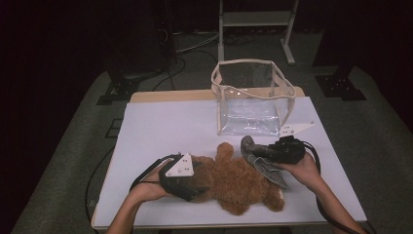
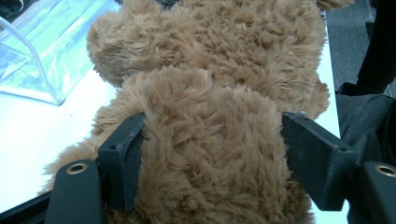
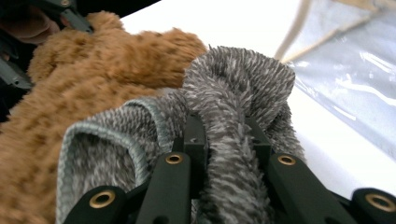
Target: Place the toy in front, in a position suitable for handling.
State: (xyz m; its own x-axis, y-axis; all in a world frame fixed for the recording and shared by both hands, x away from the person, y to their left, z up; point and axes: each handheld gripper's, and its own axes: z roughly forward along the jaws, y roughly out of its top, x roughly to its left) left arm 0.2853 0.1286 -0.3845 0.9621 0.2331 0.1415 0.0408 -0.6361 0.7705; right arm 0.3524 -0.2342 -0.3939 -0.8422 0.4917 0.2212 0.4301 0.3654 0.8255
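On the worktop point(image 1: 160, 122), you are clamping the teddy bear point(image 1: 238, 183) in your left hand-held gripper point(image 1: 197, 191) and pinching the grey cloth point(image 1: 260, 161) in the right hand-held gripper point(image 1: 258, 152); be keeping both grips firm while lifting toward the clear bag point(image 1: 251, 97).

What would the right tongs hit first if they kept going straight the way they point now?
Beyond the grey fuzzy cloth they grip, probably the brown plush teddy bear or bare white tabletop; depth is unclear.

The high view is dim, its surroundings sinking into near black, while the white tabletop point(image 1: 165, 126) catches soft overhead light and shows only faint shadows. Glare streaks the clear bag point(image 1: 251, 97). Both gripper views are brighter, with nearby fur softly blurred.
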